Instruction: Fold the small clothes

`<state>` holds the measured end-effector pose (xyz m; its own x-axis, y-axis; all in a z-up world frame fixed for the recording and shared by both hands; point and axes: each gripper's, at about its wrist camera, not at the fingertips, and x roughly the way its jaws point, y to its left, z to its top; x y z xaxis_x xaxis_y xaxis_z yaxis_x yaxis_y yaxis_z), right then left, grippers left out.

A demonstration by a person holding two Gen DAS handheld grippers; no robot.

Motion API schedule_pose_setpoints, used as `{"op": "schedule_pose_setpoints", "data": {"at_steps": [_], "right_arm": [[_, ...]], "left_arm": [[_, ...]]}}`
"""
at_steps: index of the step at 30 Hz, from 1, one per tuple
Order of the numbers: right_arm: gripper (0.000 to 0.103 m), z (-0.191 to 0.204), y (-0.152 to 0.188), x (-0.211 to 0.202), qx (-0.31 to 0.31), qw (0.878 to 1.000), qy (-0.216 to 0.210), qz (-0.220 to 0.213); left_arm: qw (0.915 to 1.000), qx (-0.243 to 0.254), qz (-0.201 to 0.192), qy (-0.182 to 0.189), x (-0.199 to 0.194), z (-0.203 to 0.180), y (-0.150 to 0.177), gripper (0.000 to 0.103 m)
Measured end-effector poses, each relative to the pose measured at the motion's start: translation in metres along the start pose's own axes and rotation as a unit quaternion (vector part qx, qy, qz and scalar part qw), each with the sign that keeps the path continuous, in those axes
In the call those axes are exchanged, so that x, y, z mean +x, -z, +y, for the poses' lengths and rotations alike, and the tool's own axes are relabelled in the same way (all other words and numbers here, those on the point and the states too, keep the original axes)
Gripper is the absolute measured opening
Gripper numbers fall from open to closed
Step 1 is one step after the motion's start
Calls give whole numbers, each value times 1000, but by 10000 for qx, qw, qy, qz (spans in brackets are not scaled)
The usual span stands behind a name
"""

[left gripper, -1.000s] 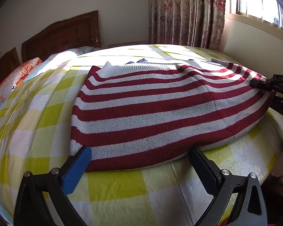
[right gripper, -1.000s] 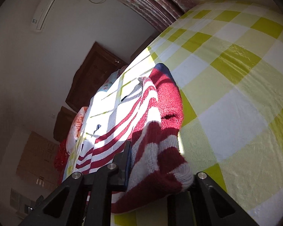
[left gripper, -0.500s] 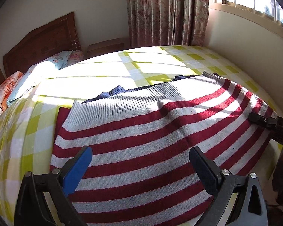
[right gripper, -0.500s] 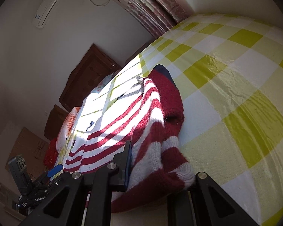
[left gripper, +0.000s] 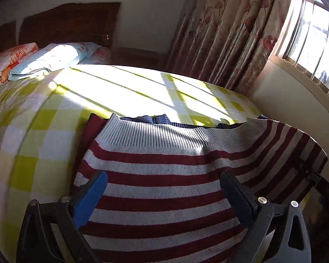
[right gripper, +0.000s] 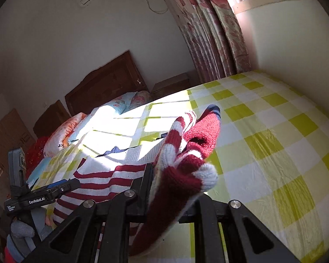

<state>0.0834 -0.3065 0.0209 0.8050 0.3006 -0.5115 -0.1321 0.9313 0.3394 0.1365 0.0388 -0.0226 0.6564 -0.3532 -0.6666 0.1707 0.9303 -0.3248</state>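
Observation:
A red and white striped sweater [left gripper: 164, 175] with a grey ribbed hem lies on the bed; dark blue fabric [left gripper: 155, 119] peeks out behind the hem. My left gripper [left gripper: 164, 188] is open, its jaws wide apart above the sweater's near part. My right gripper [right gripper: 173, 182] is shut on the sweater's right edge [right gripper: 182, 171] and holds that bunched edge lifted off the bed. The right gripper also shows at the right edge of the left wrist view [left gripper: 307, 171]. The left gripper shows at the left of the right wrist view [right gripper: 61, 187].
The bed has a yellow and white checked sheet [left gripper: 33, 131]. Pillows [left gripper: 46, 61] lie by the wooden headboard [left gripper: 70, 24]. Floral curtains [left gripper: 230, 32] and a window [left gripper: 313, 32] are at the right; a low wall [left gripper: 296, 100] runs along the bed.
The left gripper has moved forward over the sweater, from its near edge towards the hem. The right gripper has lifted the sweater's right edge higher and turned more upright.

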Motion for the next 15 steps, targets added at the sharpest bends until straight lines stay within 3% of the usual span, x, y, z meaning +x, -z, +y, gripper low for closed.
{"op": "schedule_pose_setpoints", "data": {"at_steps": [2,3,5,7,10,11,15], "right_arm": [[16,53,-5,4,-960,9953,50,-111],[16,79,-2,9,-1434,9895,101,-139],[16,126,15,24,-2393,9707,210,-54],[15,156,41,44,-3101,9501,297,178],[12,168,79,72,-3721,9250,413,651],[12,167,86,74,-3844,9198,497,614],[10,164,80,61,-3890,9190,563,301]], "left_arm": [[9975,-463,8,525,-9,21,-6,103],[9924,-753,87,965,-12,33,-9,103],[9755,-1221,336,1800,-10,49,-11,103],[9582,-1505,586,2362,-5,55,-9,103],[9495,-1461,968,2601,5,50,-8,103],[9473,-1422,1093,2656,9,46,-8,103],[9409,-1206,1456,2808,25,20,-15,103]]}}
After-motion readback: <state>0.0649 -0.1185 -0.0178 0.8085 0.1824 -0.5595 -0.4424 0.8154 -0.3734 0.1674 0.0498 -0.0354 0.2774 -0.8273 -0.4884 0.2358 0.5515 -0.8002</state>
